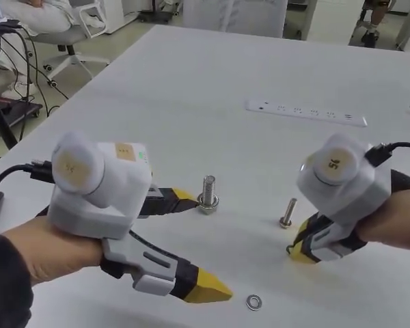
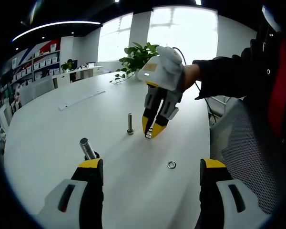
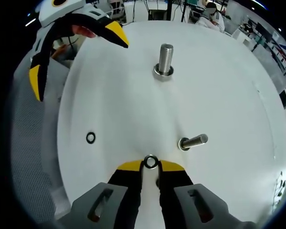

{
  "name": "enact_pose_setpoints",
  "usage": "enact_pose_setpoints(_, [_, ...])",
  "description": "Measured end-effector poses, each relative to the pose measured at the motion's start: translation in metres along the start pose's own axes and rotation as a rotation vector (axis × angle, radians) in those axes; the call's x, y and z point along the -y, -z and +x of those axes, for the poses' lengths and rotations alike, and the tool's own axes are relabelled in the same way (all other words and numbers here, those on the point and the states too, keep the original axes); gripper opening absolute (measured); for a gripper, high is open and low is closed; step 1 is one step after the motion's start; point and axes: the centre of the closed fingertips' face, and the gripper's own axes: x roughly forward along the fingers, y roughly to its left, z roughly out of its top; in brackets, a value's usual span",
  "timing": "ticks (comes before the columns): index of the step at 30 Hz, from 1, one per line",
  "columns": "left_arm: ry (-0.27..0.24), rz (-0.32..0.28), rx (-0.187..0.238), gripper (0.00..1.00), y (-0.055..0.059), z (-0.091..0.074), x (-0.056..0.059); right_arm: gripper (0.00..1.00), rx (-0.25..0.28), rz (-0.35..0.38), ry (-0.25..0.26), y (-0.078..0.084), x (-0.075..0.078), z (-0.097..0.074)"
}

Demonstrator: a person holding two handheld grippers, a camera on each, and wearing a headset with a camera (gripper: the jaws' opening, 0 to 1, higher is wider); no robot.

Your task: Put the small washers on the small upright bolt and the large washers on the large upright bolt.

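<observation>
The right claw (image 3: 151, 165) grips a washer (image 3: 151, 161) near the small bolt (image 3: 194, 141).
Opposite it, the left claw (image 2: 151, 166) stands wide open, one tip just beside the large bolt (image 1: 208, 191); a second washer (image 1: 254, 301) lies flat on the bench (image 1: 191, 102) near its other tip.

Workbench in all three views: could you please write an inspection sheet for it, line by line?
Surface: white table, bare parts look clean.
Job's things: large bolt and small bolt upright; loose washer lying flat.
Clutter: power strip.
Grippers: left gripper open; right gripper shut on held washer.
Cables: left cable, right cable, both black, one at each gripper.
Surroundings: office chair, potted plant.
</observation>
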Motion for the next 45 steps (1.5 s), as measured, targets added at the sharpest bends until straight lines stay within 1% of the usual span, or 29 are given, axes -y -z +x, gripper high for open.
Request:
enact_pose_setpoints(5, [0.001,0.002,0.001,0.83,-0.001,0.000,0.000,0.14,0.002,0.004,0.004,0.002,0.001,-0.004])
enact_pose_setpoints(7, [0.001,0.004,0.003,0.83,-0.002,0.000,0.000,0.14,0.009,0.013,-0.002,0.001,0.002,-0.007])
enact_pose_setpoints(12, [0.001,0.005,0.002,0.83,-0.002,0.001,0.000,0.14,0.013,0.021,0.007,0.003,0.005,-0.013])
enact_pose_setpoints(22, [-0.001,0.007,0.007,0.83,-0.004,0.000,0.000,0.14,0.022,0.026,0.021,0.003,0.011,-0.030])
enact_pose_setpoints(29, [-0.003,0.007,0.011,0.83,-0.005,-0.001,-0.001,0.14,0.022,0.016,0.028,-0.001,0.011,-0.041])
enact_pose_setpoints(45, [0.000,0.006,0.017,0.83,-0.006,-0.001,-0.001,0.14,0.042,-0.018,0.068,-0.018,0.022,-0.064])
